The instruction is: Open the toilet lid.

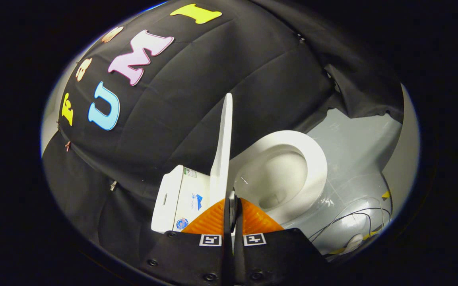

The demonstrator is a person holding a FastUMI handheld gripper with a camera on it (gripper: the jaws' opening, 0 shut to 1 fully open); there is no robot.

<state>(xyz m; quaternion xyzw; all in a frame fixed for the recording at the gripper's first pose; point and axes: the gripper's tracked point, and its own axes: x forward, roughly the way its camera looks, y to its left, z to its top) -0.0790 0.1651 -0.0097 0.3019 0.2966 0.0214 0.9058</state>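
Observation:
The white toilet lid [222, 151] stands raised, nearly upright and seen edge-on, just ahead of my fingers. To its right the seat ring [316, 167] and the bowl [280, 178] lie uncovered. To its left is the white tank [175, 198]. My gripper [232, 198] is shut, its fingertips together at the lid's near lower edge, with the lid running behind the left finger. I see nothing pressed between the two fingers. Whether the tips touch the lid is unclear.
The black cloth wall [197, 99] hangs close behind the tank and lid. Grey glossy floor [356, 139] lies to the right of the bowl, with loose dark cables [358, 222] and yellow-black tape [386, 194] on it.

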